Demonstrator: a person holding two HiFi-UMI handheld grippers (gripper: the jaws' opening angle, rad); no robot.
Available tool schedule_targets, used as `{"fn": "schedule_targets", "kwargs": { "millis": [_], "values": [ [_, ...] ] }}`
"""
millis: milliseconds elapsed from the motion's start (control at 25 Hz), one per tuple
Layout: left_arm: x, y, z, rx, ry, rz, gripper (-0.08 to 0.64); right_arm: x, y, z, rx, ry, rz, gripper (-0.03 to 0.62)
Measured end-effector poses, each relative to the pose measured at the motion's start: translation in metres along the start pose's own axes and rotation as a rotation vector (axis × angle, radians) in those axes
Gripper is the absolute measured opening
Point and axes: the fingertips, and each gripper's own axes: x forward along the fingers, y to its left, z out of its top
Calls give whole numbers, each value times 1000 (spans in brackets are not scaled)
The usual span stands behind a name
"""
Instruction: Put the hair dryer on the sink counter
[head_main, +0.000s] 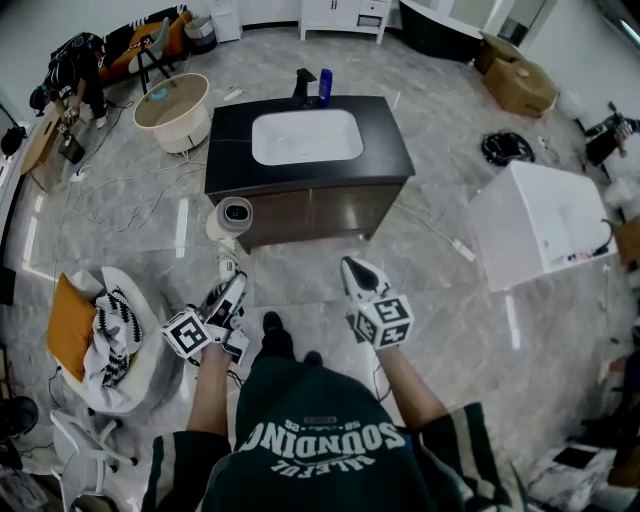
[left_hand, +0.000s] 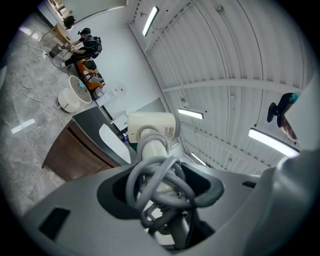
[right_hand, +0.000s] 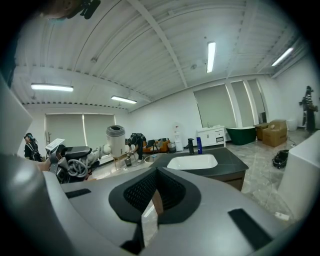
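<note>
I see one dark sink counter (head_main: 385, 125) with one white basin (head_main: 305, 136). The left gripper (left_hand: 161, 192) holds the one cream hair dryer (left_hand: 150, 127) up in the air, in front of the counter. Loops of grey cord (left_hand: 150, 175) hide most of its handle. The right gripper (right_hand: 151, 202) is squeezed almost shut on nothing.

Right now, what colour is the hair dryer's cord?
Grey cord, clearest in left gripper view.

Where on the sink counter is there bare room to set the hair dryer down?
Bare dark strips of the sink counter flank the white basin on its left and right, and a thinner strip runs along the front. The back edge is crowded behind the basin by the faucet and blue bottle.
</note>
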Motion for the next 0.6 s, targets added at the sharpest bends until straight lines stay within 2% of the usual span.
{"fn": "schedule_targets", "kwargs": {
  "millis": [280,600],
  "values": [
    [23,14,17,-1,-15,-8,245,30,-15,7,-14,3,9,0],
    [80,52,57,-15,4,-22,245,98,-40,23,-15,23,9,0]
  ]
}}
